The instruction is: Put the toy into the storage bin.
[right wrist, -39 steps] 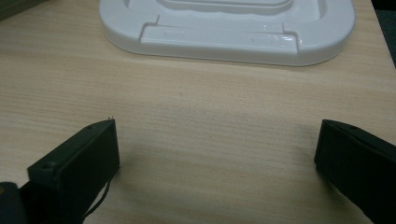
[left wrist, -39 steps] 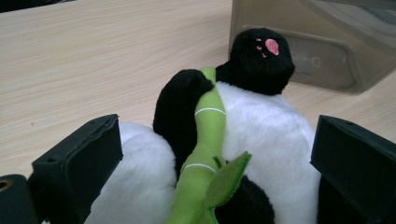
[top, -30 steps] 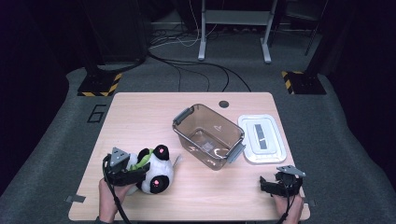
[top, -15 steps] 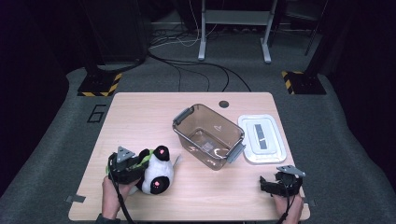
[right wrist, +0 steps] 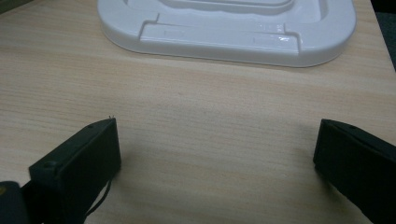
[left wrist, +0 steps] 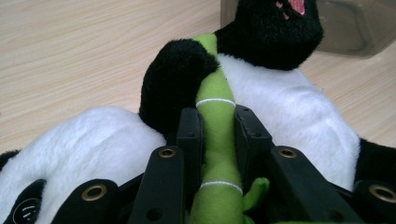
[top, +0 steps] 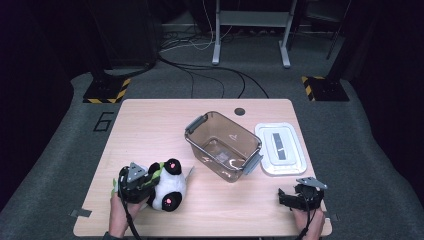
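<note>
Near the surface's [top: 150, 125] front-left corner, the left gripper [left wrist: 216, 140] is clamping only the plush panda's [top: 167, 186] green bamboo stalk [left wrist: 215, 121], so the toy is likely risking swinging or slipping free if lifted toward the clear bin [top: 223, 145]. Right gripper [right wrist: 215, 154] is resting, fingers apart.

On the counter [top: 150, 130], a clear bin [top: 223, 145] sits near centre; a white lid [top: 280, 149] lies flat just beside it at 3 o'clock. Cables [top: 200, 70] cross the floor at 12 o'clock.
</note>
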`<state>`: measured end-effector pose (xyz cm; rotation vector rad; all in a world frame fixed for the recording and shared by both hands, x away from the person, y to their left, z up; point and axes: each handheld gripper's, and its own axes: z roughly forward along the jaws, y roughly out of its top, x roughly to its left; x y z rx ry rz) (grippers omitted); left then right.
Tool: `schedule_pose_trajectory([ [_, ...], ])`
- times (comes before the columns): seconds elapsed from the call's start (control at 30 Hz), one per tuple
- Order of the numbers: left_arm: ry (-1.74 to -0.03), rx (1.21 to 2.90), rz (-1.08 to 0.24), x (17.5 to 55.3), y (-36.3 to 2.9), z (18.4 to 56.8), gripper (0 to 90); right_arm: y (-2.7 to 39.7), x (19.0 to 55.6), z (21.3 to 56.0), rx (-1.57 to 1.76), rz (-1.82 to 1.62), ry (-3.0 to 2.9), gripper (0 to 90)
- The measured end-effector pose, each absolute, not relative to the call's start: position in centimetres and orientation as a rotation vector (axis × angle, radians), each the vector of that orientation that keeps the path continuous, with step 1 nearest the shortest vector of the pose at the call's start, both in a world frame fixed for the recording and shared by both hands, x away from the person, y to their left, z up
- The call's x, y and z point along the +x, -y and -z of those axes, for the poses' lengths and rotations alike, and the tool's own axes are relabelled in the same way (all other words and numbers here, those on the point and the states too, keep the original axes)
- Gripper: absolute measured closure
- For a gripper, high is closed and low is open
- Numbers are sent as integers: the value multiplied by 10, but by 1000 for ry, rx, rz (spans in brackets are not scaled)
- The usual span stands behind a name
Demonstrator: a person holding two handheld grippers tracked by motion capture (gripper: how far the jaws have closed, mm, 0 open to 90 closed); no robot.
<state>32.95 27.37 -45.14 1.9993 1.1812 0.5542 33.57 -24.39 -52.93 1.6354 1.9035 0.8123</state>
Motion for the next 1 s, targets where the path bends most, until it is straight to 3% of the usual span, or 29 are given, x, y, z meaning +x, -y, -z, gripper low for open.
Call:
schedule_pose_trajectory([
  [1.0, -993, 2030, -576, 320, -280, 405, 750, 245, 338, 530, 1632, -816, -1898, 0],
])
